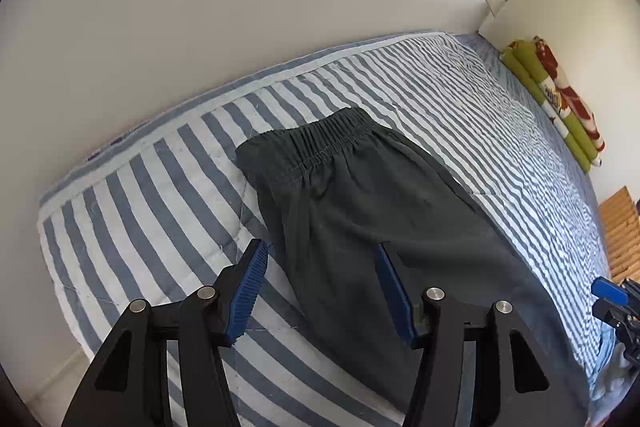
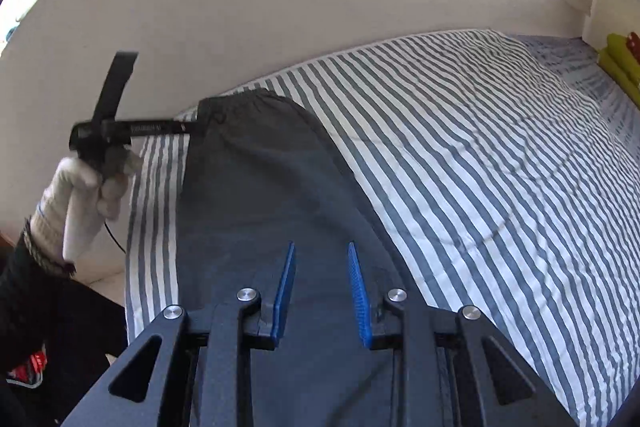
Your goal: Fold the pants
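Observation:
Dark grey pants [image 1: 360,211] lie flat on the striped bedcover [image 1: 160,195], with the elastic waistband [image 1: 320,143] at the far end towards the wall. My left gripper [image 1: 320,247] hovers above the pants, open, with nothing between its blue pads [image 1: 248,287]. In the right wrist view the pants [image 2: 260,187] run away from the camera. My right gripper [image 2: 321,247] stands over them, its jaws a narrow gap apart and empty. A white-gloved hand [image 2: 84,187] holds the left gripper [image 2: 184,127] beside the waistband. The right gripper [image 1: 612,299] shows at the left view's right edge.
The bed meets a white wall [image 1: 240,7] along its far side. Rolled green and red bedding [image 1: 560,99] lies along the right wall, with a wooden slatted piece [image 1: 624,235] below it. The bed's left edge drops to the floor [image 1: 60,375]. The striped cover [image 2: 480,167] stretches right of the pants.

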